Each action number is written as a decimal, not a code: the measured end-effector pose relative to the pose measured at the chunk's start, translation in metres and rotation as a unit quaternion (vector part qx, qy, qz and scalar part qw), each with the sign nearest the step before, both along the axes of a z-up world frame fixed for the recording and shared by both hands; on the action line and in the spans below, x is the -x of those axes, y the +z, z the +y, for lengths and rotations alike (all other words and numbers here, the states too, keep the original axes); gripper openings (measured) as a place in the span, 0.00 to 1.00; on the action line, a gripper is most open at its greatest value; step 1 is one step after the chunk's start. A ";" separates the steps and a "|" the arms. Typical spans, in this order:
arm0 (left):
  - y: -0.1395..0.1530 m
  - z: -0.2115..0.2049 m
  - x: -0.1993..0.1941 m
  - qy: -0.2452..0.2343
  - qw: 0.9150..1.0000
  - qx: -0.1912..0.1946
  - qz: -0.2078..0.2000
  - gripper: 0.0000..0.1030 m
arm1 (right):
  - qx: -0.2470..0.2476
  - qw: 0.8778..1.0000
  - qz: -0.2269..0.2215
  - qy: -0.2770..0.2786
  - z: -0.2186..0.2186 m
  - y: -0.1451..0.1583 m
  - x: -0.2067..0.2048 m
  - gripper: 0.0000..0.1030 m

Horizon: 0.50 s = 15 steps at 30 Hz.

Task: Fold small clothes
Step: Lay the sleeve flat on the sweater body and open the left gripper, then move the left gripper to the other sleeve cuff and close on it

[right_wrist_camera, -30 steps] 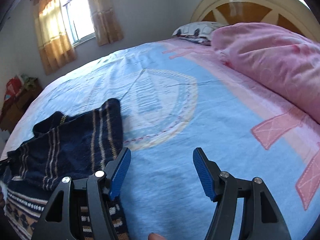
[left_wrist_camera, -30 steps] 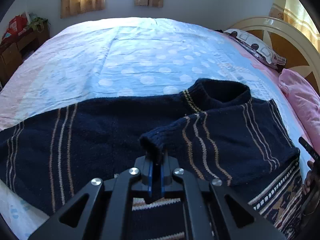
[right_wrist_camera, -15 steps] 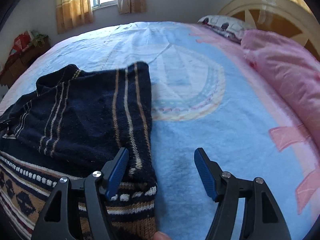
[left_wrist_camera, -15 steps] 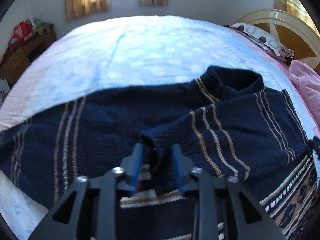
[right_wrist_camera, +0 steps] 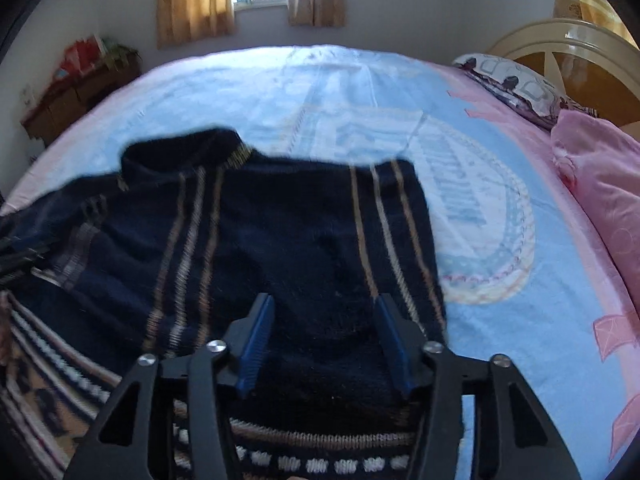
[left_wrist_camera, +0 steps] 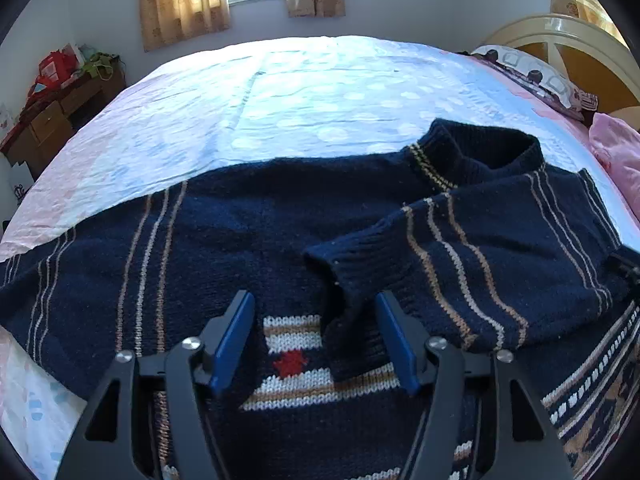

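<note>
Thick, soft, floppy knit sweater on bed; best pinched at ribbed cuff. Left tongs spread, right tongs spread, empty.

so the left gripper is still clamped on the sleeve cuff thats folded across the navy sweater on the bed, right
Not quite. The left wrist view shows the left gripper open, its blue pads spread either side of the sleeve cuff and no longer pinching it. The rest holds: the sleeve lies folded across the navy sweater on the bed.
</note>
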<state>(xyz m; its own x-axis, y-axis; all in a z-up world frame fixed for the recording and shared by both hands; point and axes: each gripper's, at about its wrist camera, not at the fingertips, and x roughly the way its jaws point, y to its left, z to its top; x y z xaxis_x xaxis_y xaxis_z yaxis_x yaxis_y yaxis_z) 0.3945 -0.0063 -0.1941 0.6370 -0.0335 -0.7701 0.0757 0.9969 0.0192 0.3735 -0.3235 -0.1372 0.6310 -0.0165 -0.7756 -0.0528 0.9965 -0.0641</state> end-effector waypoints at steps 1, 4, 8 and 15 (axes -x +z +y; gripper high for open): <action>-0.001 0.001 0.001 0.000 1.000 0.002 0.000 0.66 | 0.004 1.000 0.003 -0.004 0.001 -0.005 0.000 0.51; -0.002 0.002 0.002 0.001 1.000 0.010 0.000 0.70 | 0.017 1.000 0.002 -0.005 0.002 -0.013 0.004 0.51; -0.002 0.001 0.001 -0.001 1.000 0.011 0.001 0.74 | 0.033 0.999 0.001 -0.008 0.005 -0.015 0.009 0.51; 0.000 0.004 0.004 -0.005 1.000 0.027 0.004 0.80 | 0.046 0.999 -0.003 -0.016 0.009 -0.016 0.018 0.51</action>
<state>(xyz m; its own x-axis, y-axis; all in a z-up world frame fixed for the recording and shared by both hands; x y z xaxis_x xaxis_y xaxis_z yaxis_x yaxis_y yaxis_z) 0.3907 -0.0020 -0.1943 0.6296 -0.0809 -0.7727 0.0846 0.9958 -0.0353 0.3556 -0.3144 -0.1530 0.6329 -0.1072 -0.7667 -0.0212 0.9876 -0.1557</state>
